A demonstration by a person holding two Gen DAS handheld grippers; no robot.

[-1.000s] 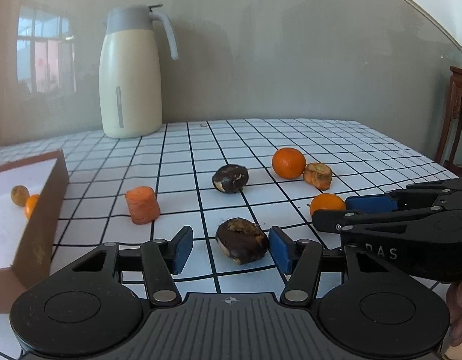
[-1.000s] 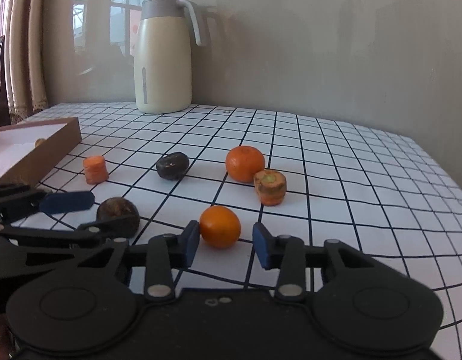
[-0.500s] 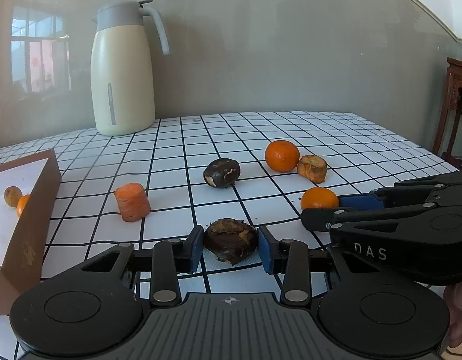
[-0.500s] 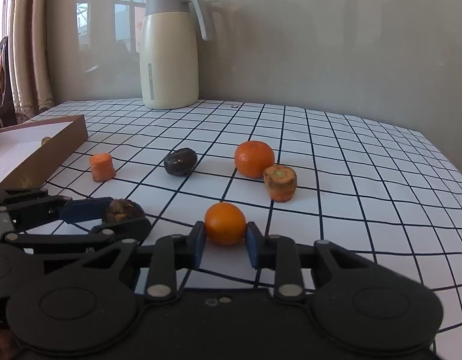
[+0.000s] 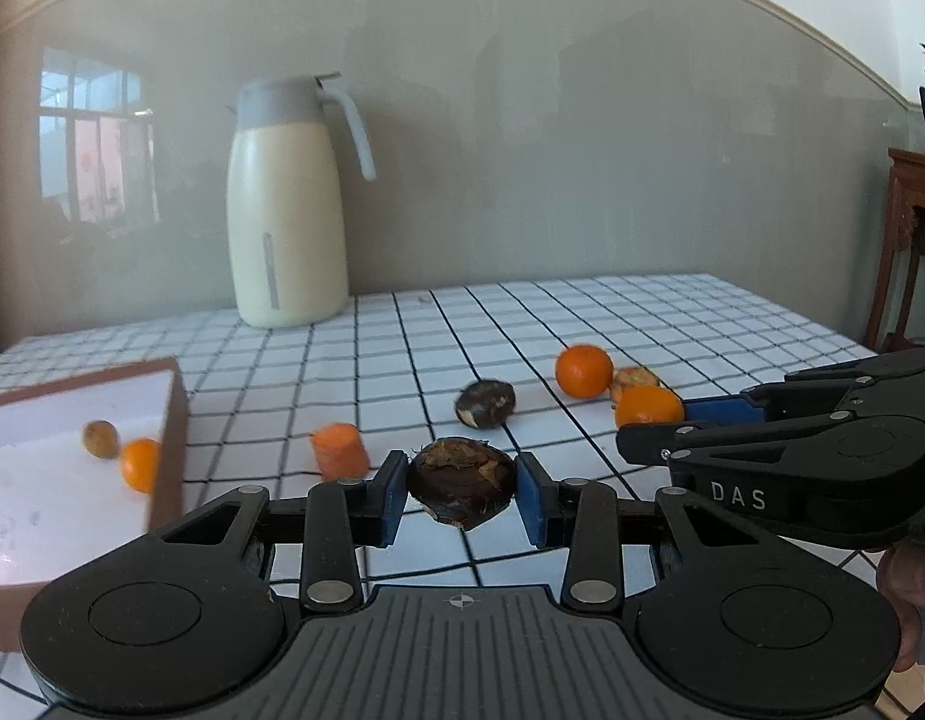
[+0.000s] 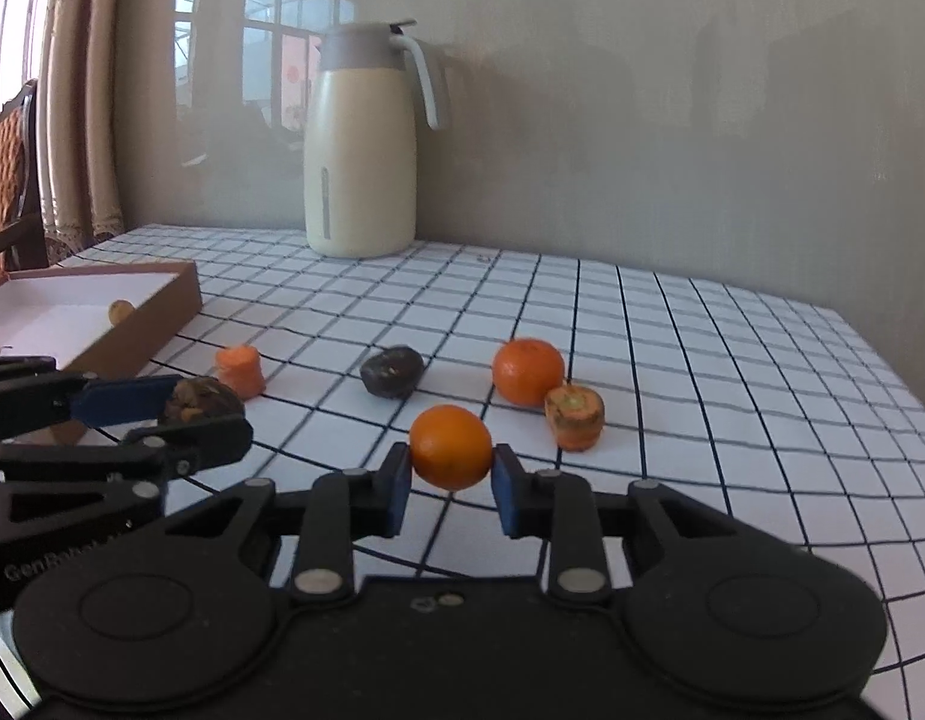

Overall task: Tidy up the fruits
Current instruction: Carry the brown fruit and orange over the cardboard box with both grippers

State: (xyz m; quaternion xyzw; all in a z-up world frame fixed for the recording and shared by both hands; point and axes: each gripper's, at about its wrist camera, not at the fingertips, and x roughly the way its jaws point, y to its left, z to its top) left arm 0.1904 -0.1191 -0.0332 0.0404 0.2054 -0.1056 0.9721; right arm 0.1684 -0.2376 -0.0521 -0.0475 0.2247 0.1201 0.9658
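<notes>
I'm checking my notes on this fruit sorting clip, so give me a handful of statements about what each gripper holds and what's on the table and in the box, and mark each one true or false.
1. The left gripper is shut on a dark chestnut. True.
2. The right gripper is open with nothing between its pads. False: it is shut on a small orange.
3. The cream jug lies on its side. False: it stands upright at the back of the table.
4. The brown box already holds a small orange fruit and a brownish round item. True.
5. A carrot chunk sits right beside a loose orange. True.
</notes>
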